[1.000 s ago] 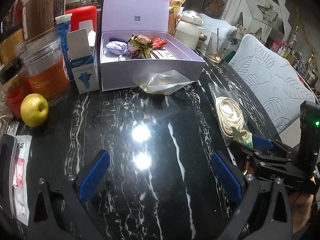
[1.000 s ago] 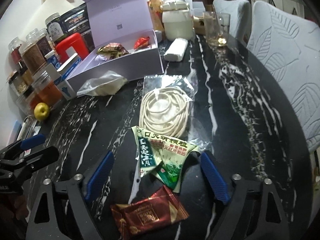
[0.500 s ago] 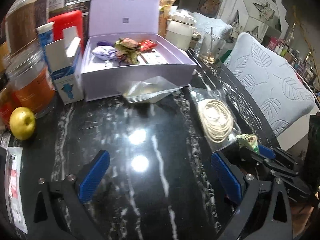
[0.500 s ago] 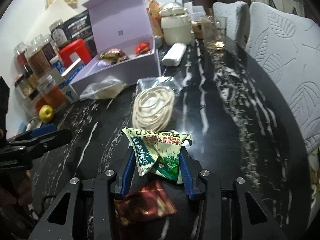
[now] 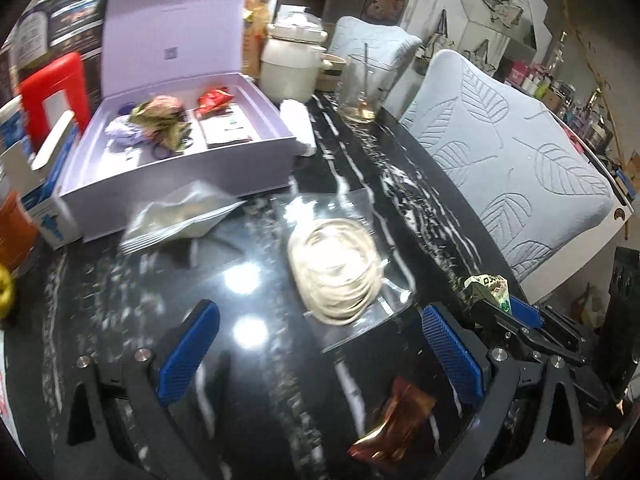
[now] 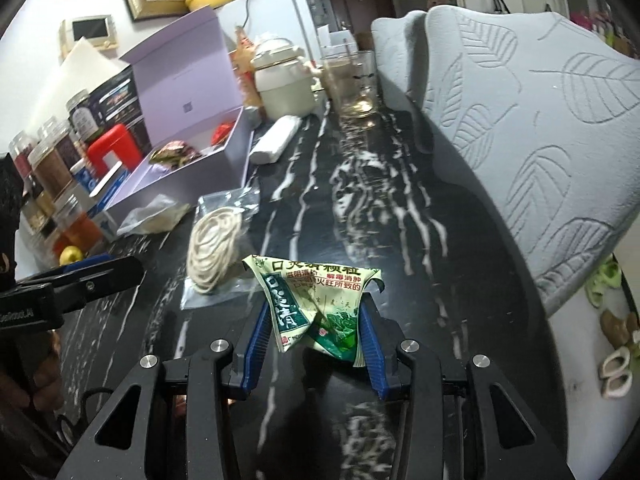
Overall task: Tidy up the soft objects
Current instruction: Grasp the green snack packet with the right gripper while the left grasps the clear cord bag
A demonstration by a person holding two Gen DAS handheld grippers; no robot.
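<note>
Right wrist view: the right gripper (image 6: 314, 330) is clamped on a green and white sachet (image 6: 316, 300), whose crumpled body is pinched between the two blue pads (image 6: 256, 340) and whose printed upper edge fans out above them, lifted off the black marble table (image 6: 400, 240). Just beyond the sachet and to its left lies a coil of pale cord in a clear bag (image 6: 214, 246), flat on the table. Further left and back sits a crumpled clear bag (image 6: 154, 216), touching the front wall of an open lilac box (image 6: 232, 152) that holds several wrappers, its lid standing upright. A white roll (image 6: 276, 140) lies beside the box's right end, with a cream pot (image 6: 282, 84) and a glass (image 6: 354, 80) behind it.

Left wrist view: the left gripper (image 5: 320, 350) has its jaws wide apart with nothing between them, above bare table. The cord coil (image 5: 336, 272) lies just ahead of the right finger (image 5: 450, 350), and a brown foil packet (image 5: 394, 426) lies on the table near the base of that finger. At the right edge, the right gripper (image 5: 496, 306) shows with the sachet (image 5: 486, 286) in its tips. A padded chair back (image 5: 500, 160) stands along the table's right side.
</note>
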